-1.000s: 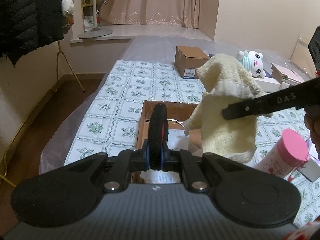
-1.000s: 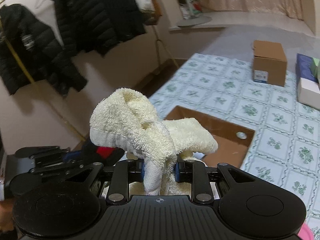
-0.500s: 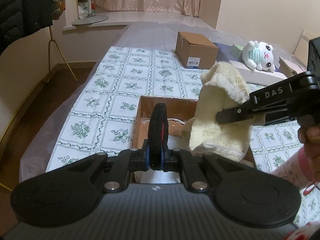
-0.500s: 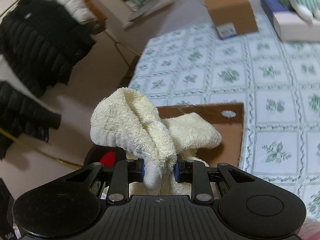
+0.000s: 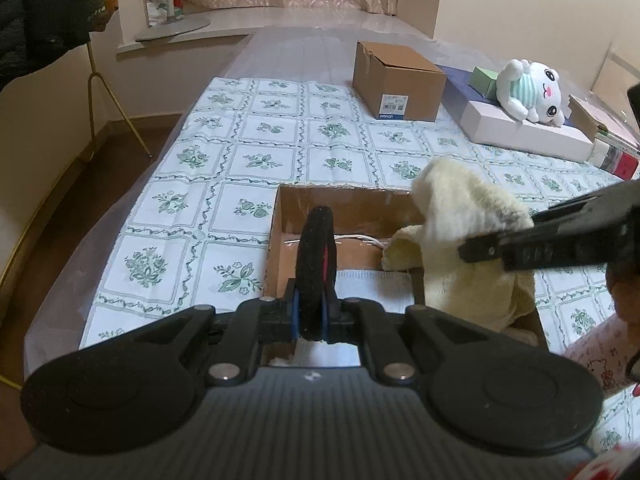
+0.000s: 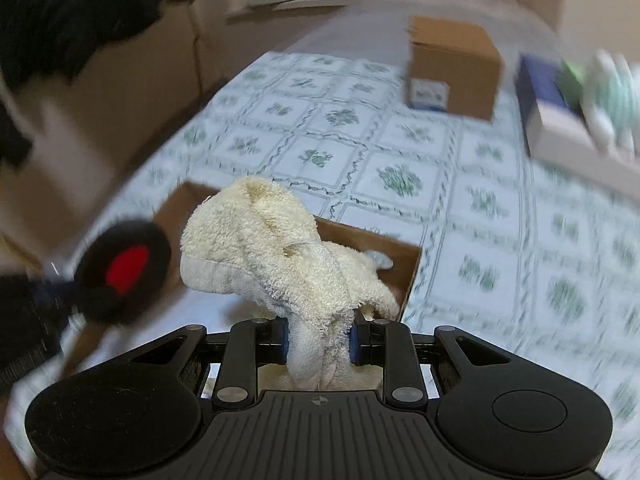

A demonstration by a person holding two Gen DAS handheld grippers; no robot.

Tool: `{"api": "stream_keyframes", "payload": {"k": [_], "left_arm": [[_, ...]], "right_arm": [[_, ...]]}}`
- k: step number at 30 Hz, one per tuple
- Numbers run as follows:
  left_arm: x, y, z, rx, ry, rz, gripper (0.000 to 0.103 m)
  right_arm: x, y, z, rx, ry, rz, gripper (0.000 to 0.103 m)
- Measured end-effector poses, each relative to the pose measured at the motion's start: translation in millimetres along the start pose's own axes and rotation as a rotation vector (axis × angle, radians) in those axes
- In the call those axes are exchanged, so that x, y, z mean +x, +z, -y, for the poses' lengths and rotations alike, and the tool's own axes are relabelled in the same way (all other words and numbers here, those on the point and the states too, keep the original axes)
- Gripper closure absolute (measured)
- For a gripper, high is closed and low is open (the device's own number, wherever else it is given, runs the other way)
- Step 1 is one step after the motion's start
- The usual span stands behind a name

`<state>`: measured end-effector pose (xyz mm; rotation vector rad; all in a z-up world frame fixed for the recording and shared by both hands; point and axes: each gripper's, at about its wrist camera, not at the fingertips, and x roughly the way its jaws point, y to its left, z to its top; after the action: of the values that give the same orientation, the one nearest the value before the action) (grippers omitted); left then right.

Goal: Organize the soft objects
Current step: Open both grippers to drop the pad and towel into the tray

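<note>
Lower than a second ago, the cream towel (image 5: pixel 472 248) now sags against the right wall of the open cardboard box (image 5: pixel 280 240), its bottom folds reaching inside the box, where before it hung clear above the rim. It is pinched in the right gripper (image 6: pixel 320 338), whose fingers (image 6: pixel 362 344) are clenched on a bunched fold of the terry cloth, the rest of the towel mounding up in front of the camera. From the left wrist view that gripper comes in from the right side as a dark bar pressed into the towel. Just left of it, the left gripper (image 5: pixel 311 314) is closed on a flat black plush disc (image 5: pixel 318 264) with a red patch, held on edge over the near part of the box; the right wrist view is smeared with motion blur but shows the red face of the disc beside the towel. White paper and a thin white cord lie on the box floor. The box sits on a table (image 5: pixel 248 148) covered by a green floral tiled cloth. Well beyond it stand a closed brown carton (image 5: pixel 400 80) and, to the right, a white plush toy (image 5: pixel 532 92) lying on a pale flat box (image 5: pixel 516 132).
</note>
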<state>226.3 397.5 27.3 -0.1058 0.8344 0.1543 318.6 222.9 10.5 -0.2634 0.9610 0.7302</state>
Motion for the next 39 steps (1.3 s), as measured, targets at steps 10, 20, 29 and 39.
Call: {"api": "stream_keyframes", "payload": {"k": [10, 20, 29, 39], "left_arm": [[25.4, 12.8, 4.6, 0.02, -0.004, -0.025, 0.094], [35.6, 13.7, 6.8, 0.036, 0.013, -0.031, 0.083], [12.1, 9.3, 0.6, 0.032, 0.023, 0.002, 0.079], [-15.7, 3.4, -5.1, 0.026, 0.048, 0.03, 0.078]], "right_arm": [[34.5, -16.1, -25.6, -0.314, -0.085, -0.071, 0.077], [40.3, -9.8, -17.0, -0.268, -0.04, -0.108, 0.076], [30.8, -6.3, -15.8, -0.207, -0.034, -0.115, 0.066], [6.8, -9.4, -14.3, -0.188, -0.011, -0.071, 0.034]]}}
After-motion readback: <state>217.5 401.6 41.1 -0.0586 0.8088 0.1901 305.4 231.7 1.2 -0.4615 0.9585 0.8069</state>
